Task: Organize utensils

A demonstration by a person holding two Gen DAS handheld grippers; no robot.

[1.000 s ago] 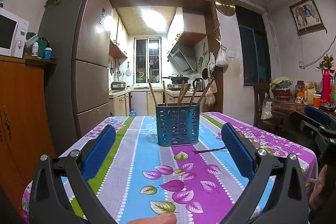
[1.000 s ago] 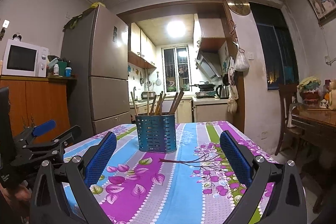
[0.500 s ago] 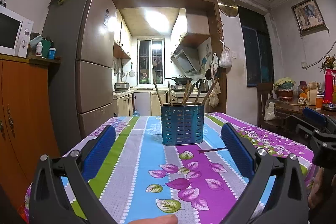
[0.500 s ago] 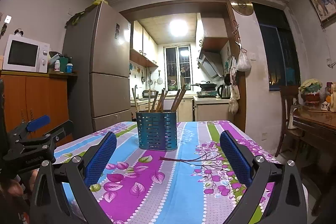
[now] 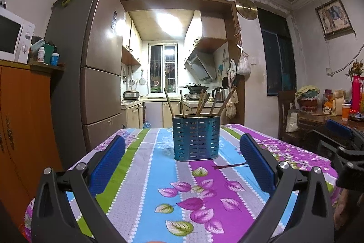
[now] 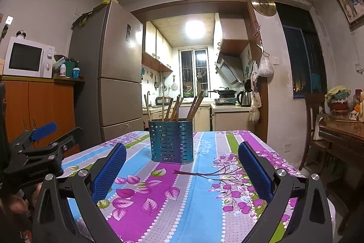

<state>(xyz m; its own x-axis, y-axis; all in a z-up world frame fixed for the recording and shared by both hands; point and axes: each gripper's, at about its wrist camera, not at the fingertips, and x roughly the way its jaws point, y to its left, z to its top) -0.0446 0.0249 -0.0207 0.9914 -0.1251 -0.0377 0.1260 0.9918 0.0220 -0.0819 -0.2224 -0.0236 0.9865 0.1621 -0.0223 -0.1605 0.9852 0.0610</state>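
A blue perforated metal holder (image 5: 196,137) (image 6: 171,141) stands on the flowered tablecloth (image 5: 145,177) (image 6: 204,204), with several wooden chopsticks (image 5: 200,101) (image 6: 175,106) upright in it. My left gripper (image 5: 182,158) hangs open, low over the near part of the table, well short of the holder, nothing between its blue pads. My right gripper (image 6: 182,165) is open too, empty, the holder ahead and slightly left of its centre. Each gripper shows at the edge of the other's view.
A fridge (image 5: 95,74) and an orange cabinet (image 5: 22,120) with a microwave stand to the left. A dark wooden table (image 5: 325,122) with bottles and a chair (image 6: 316,129) stand on the right. The kitchen doorway lies beyond the table.
Both wrist views have sunk lower toward the table and the holder has drifted slightly right in them. Both grippers stay open and empty.
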